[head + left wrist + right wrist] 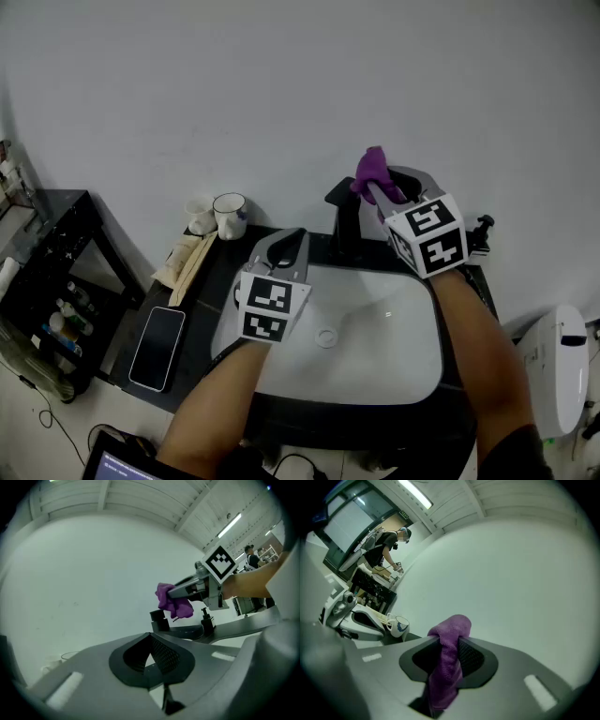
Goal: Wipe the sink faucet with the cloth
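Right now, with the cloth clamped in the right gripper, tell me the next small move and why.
Probably ease the right gripper down so the purple cloth presses onto the black faucet. The cloth is clamped between that gripper's jaws and hangs just above the faucet's top, seemingly not yet touching it, so a short descent should start the wipe.

No legible text, number or brand is found in any view. The cubes on the left gripper (pixel 287 244) and right gripper (pixel 377 187) bear only black-and-white square patterns. The mug (pixel 397 626) at the back left corner of the bench (pixel 211 291) carries a blue mark, too small to read.
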